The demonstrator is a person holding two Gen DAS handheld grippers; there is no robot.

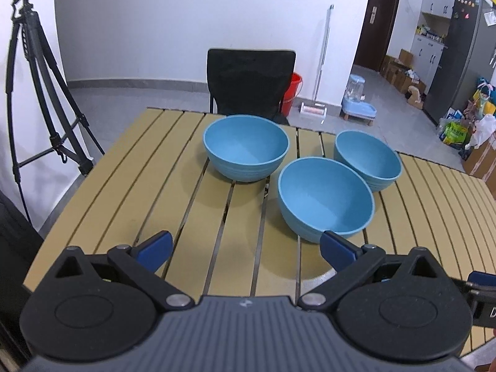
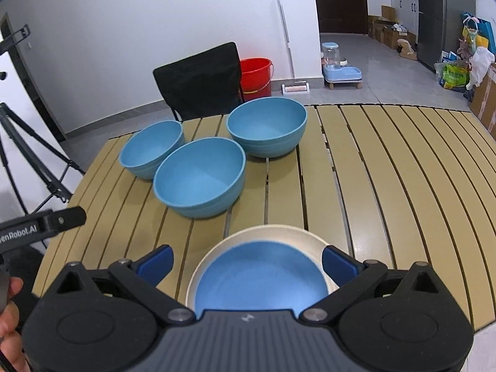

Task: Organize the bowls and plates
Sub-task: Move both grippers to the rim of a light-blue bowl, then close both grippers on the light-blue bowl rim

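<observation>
Nearest the right claw [image 2: 247, 263], spread wide and empty, a blue plate [image 2: 260, 279] already sits on a cream plate [image 2: 313, 241] at the bench [image 2: 403, 186] edge. Three blue bowls [image 2: 198, 176] stand unstacked mid-bench; the left claw [image 1: 246, 248] hovers released before them, so nesting remains.

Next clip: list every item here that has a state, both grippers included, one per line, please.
Left gripper: jaws open, holding nothing.
Right gripper: jaws open, over the plates, not gripping.
Near bowl: upright, empty.
Left far bowl: upright, empty.
Right far bowl: upright, empty.
Blue plate: stacked on the cream plate.
Door: closed.
</observation>
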